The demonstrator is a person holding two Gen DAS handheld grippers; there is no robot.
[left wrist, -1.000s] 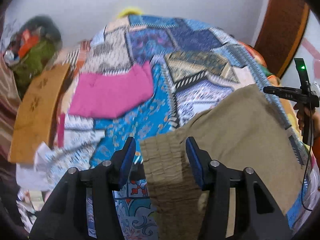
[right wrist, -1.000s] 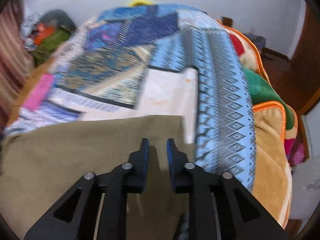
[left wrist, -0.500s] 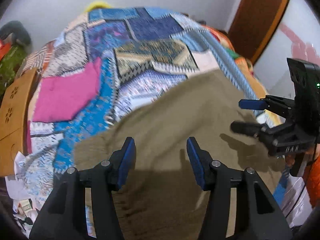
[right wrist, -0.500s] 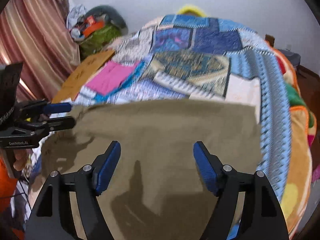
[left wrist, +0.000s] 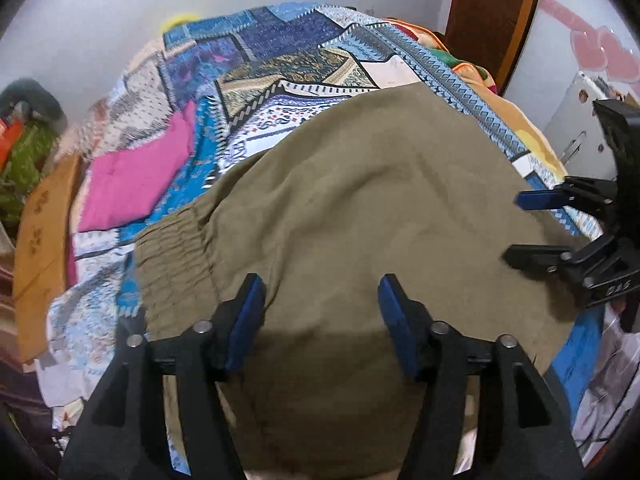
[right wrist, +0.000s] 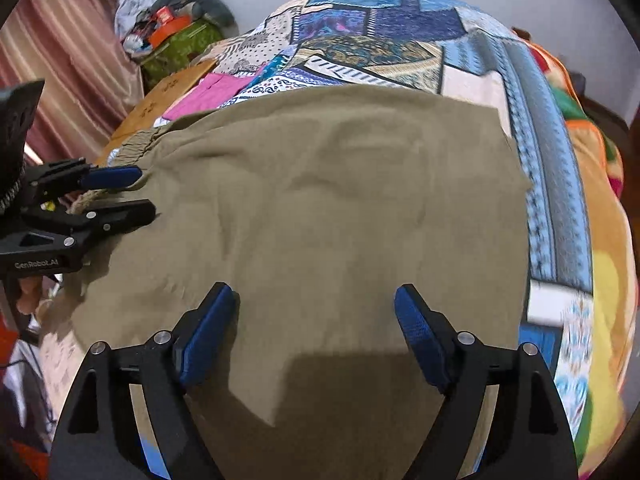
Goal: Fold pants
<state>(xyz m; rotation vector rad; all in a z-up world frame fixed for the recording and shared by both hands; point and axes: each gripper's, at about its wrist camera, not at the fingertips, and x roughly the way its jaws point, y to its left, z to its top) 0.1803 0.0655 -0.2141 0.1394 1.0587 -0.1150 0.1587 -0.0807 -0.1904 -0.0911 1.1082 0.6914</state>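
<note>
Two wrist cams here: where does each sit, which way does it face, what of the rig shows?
Left wrist: on the left gripper, looking steeply down along its open fingers at the olive pants on the patchwork bedspread; the right gripper enters at the right edge.
Right wrist: on the right gripper, jaws open, same downward look at the pants; the left gripper enters at the left.
Shared: pants, bedspread, pink cloth, and each other's gripper.
</note>
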